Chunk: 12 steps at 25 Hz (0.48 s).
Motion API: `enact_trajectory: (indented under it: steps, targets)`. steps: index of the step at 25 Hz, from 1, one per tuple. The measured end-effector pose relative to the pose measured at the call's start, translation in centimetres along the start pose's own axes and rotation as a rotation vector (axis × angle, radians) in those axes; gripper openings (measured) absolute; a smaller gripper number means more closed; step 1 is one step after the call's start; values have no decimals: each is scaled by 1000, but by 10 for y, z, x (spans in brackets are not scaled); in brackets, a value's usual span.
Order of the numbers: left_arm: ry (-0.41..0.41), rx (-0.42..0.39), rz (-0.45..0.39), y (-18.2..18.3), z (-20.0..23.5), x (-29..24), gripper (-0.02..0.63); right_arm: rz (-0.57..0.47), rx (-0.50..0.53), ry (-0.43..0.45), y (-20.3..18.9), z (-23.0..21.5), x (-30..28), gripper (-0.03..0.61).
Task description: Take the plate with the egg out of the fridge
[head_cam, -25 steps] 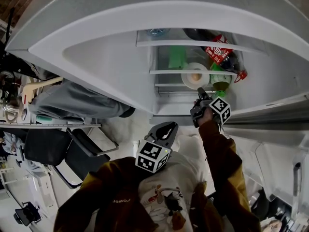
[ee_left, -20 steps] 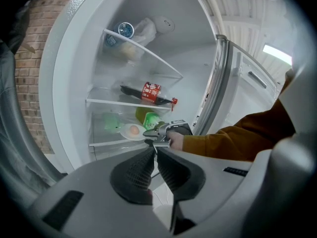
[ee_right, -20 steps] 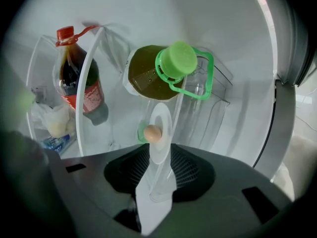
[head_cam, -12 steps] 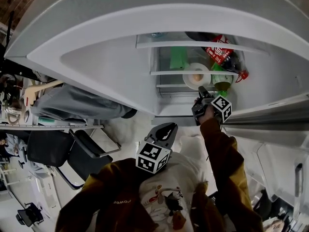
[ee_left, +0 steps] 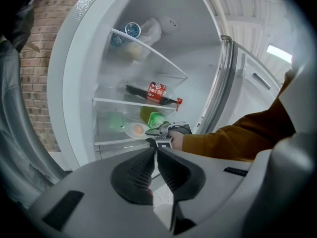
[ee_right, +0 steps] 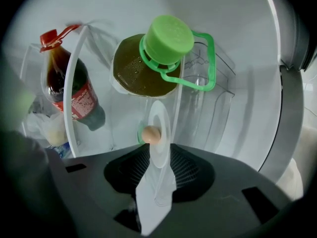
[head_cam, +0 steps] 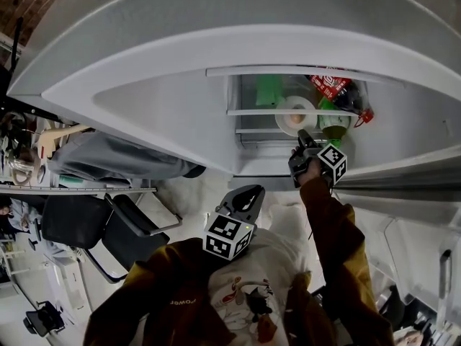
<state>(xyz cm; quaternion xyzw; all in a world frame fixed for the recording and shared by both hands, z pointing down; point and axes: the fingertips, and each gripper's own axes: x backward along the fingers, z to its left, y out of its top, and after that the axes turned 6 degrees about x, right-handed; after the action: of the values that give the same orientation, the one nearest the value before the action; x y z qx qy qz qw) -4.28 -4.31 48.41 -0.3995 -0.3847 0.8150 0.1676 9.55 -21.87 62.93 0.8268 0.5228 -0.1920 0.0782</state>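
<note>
Right gripper jaws pinch the plate at its rim.

plate: small, round and white. It lies flat at a glass shelf and shows edge-on from the right tongs. Its near rim sits between the two jaws, which are closed on it.
egg: brown and whole. It rests on the plate's middle, just beyond the right tongs' tips.
fridge: white inside, with its door swung wide open. The plate's shelf is straight ahead of the right tongs.
</note>
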Motion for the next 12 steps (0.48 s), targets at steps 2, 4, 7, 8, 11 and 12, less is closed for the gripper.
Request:
enact_trajectory:
  steps: [2,4,7,8,11,12]
  targets:
    - [0,-1,-1,1,1,0,11,-1,3,1,0,1,-1,113]
    - [2,-1,-2,1,2,0,11,-1,2,-4,0,0,-2,112]
    - [3,0,-1,1,3,-1,11,-8,-10,-15,1,-3,-2,112]
    - [2,0,0,1,4,-1,11,-13,-17,-15,1,-4,-2,112]
    - [2,3,1,2,5,-1,11,-21,-31,-38,1,-9,1,34]
    - [2,6,1,2,5,-1,11,-21,-38,-41,0,-11,2,23]
